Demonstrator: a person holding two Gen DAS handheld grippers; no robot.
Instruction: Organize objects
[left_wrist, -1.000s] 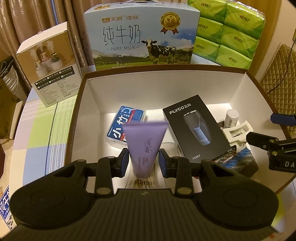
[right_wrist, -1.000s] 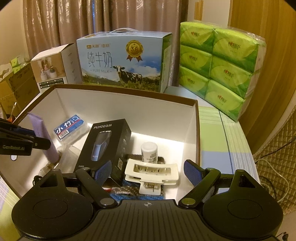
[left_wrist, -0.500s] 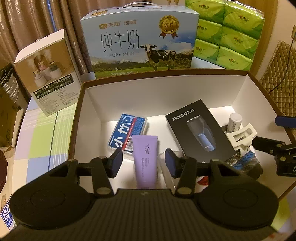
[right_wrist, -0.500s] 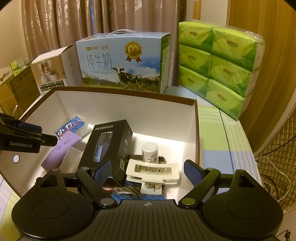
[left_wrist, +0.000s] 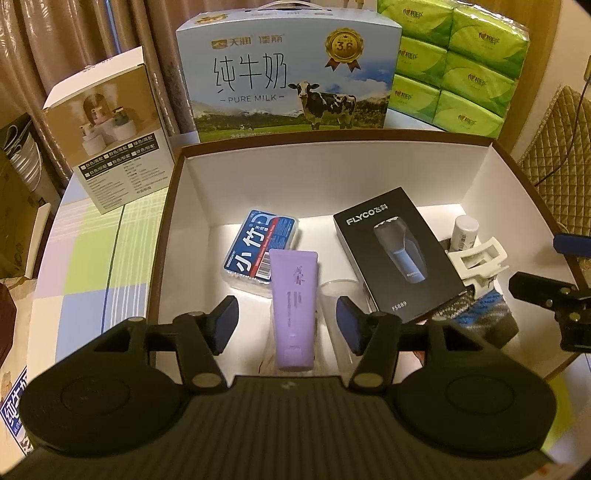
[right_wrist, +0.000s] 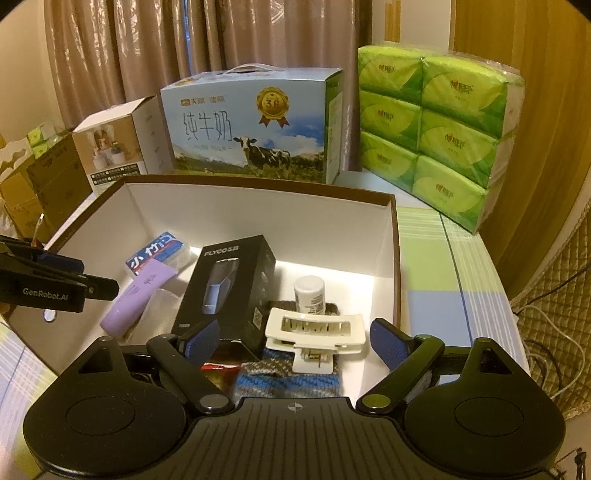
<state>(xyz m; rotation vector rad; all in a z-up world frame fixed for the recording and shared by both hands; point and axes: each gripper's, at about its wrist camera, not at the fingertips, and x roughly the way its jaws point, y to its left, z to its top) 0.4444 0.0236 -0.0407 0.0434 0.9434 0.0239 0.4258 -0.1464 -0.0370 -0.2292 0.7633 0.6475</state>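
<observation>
Now, purple tube: lying in box, leaning on blue pack | soft, light, probably slick; I'd pinch mid-body | left gripper opening, off it | right gripper empty, spreading above white clip.

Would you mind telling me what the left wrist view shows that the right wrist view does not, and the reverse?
Only the left wrist view shows the left claw from behind, jaws opening, the purple tube lying free between them. Only the right wrist view shows the right claw from behind, jaws opening above the white hair clip, and the cables beyond the table. Both show the white box, black shaver box, milk carton and green tissue packs.
</observation>
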